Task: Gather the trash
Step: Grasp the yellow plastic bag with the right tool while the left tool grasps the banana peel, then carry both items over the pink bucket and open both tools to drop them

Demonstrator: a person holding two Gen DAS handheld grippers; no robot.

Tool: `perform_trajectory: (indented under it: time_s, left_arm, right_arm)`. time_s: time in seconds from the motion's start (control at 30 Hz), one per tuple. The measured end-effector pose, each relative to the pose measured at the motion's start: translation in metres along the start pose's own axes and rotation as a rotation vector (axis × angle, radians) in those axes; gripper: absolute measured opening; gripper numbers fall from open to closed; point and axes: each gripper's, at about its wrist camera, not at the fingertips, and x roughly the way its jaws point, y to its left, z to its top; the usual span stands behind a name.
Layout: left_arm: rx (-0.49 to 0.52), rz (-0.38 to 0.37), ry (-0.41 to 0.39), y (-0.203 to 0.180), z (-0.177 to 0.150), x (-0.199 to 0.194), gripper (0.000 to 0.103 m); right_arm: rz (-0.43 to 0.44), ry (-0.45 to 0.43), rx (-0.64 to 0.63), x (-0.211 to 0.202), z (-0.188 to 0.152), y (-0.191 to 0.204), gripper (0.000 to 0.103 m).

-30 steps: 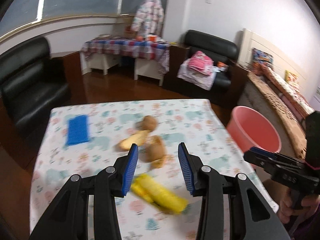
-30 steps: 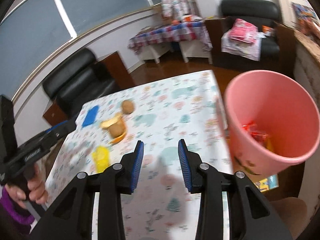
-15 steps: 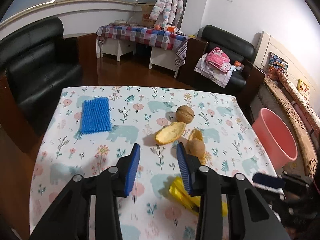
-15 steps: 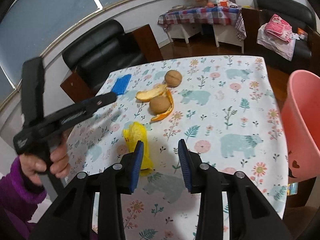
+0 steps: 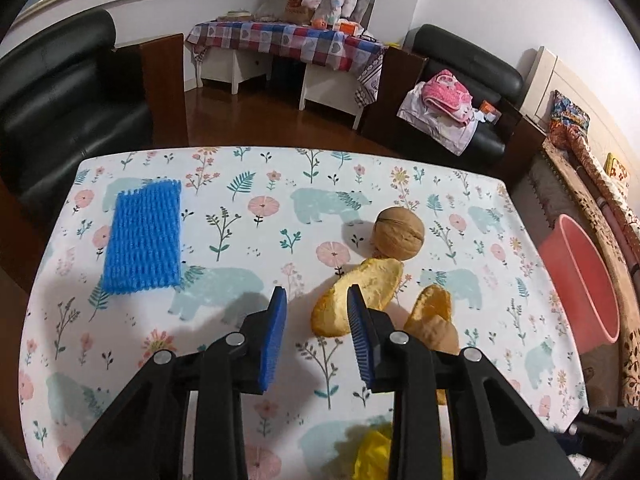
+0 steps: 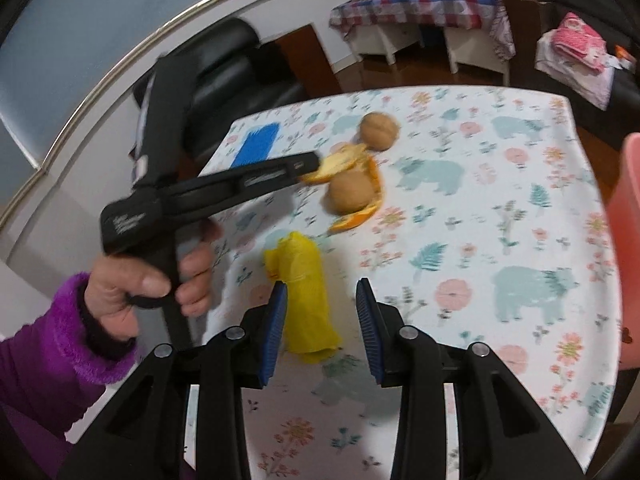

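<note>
Purple-sleeved hand [image 6: 132, 284] angling left gripper [image 5: 316, 336] down, closing beside orange peel [image 5: 356, 296]

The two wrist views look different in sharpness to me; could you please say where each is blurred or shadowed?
Left wrist view: sharp; the blue mesh pad and walnut are crisp, with a soft grey shadow beside the pad. Right wrist view: motion-blurred; the walnut and orange peel smear, and room lines bow.

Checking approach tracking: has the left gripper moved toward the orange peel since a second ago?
Yes. The left gripper has come forward over the table from above the yellow wrapper; the orange peel now sits at its closing jaws, untouched.
</note>
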Motion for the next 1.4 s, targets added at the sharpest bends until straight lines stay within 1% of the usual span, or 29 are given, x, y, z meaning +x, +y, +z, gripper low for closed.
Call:
perform_trajectory:
  time_s: [0.03, 0.07, 0.17, 0.27, 0.37, 0.63, 0.67, 0.7, 0.73, 0.77, 0.83, 0.93, 1.1, 1.27, 1.4]
  left_arm:
    - [0.001, 0.004, 0.012, 0.000, 0.000, 0.004, 0.015]
    - [0.002, 0.003, 0.021, 0.000, 0.000, 0.006, 0.012]
    - [0.012, -0.014, 0.012, -0.001, -0.003, 0.005, 0.006]
    - [0.016, 0.002, -0.010, 0.002, -0.006, -0.004, 0.005]
    - [-0.005, 0.010, -0.023, 0.008, -0.007, -0.013, 0.005]
    - [-0.059, -0.023, -0.058, 0.024, -0.015, -0.050, 0.005]
    - [-0.060, -0.024, -0.061, 0.024, -0.017, -0.053, 0.005]
    - [-0.057, -0.025, -0.065, 0.024, -0.019, -0.058, 0.005]
    - [-0.054, -0.025, -0.069, 0.025, -0.020, -0.062, 0.005]
    - [-0.050, -0.024, -0.078, 0.024, -0.022, -0.068, 0.005]
    - [-0.046, -0.021, -0.089, 0.024, -0.025, -0.076, 0.005]
    - [-0.048, -0.027, -0.108, 0.023, -0.029, -0.091, 0.005]
    - [-0.031, -0.039, -0.136, 0.012, -0.033, -0.111, 0.005]
    - [-0.003, -0.075, -0.145, -0.009, -0.034, -0.121, 0.005]
    - [0.034, -0.109, -0.143, -0.034, -0.033, -0.122, 0.005]
  right_arm:
    - [0.005, 0.011, -0.013, 0.004, 0.000, 0.004, 0.036]
    - [0.006, 0.023, -0.029, 0.009, 0.000, 0.008, 0.036]
    - [-0.002, 0.047, -0.053, 0.019, 0.000, 0.014, 0.036]
    - [-0.007, 0.067, -0.056, 0.026, -0.002, 0.016, 0.036]
    - [-0.015, 0.077, -0.067, 0.030, -0.003, 0.018, 0.036]
    - [-0.063, 0.080, -0.106, 0.035, -0.008, 0.026, 0.036]
    - [-0.057, 0.079, -0.106, 0.035, -0.009, 0.026, 0.035]
    - [-0.052, 0.081, -0.109, 0.034, -0.010, 0.027, 0.027]
    - [-0.054, 0.081, -0.115, 0.032, -0.011, 0.027, 0.023]
    - [-0.060, 0.075, -0.125, 0.030, -0.012, 0.028, 0.022]
    - [-0.049, 0.057, -0.138, 0.023, -0.014, 0.030, 0.018]
    - [-0.039, 0.026, -0.145, 0.010, -0.018, 0.031, 0.018]
    - [-0.020, -0.044, -0.117, -0.014, -0.016, 0.026, 0.018]
    - [-0.047, -0.120, -0.064, -0.040, -0.012, 0.012, 0.018]
    - [-0.079, -0.175, -0.013, -0.060, -0.010, -0.006, 0.018]
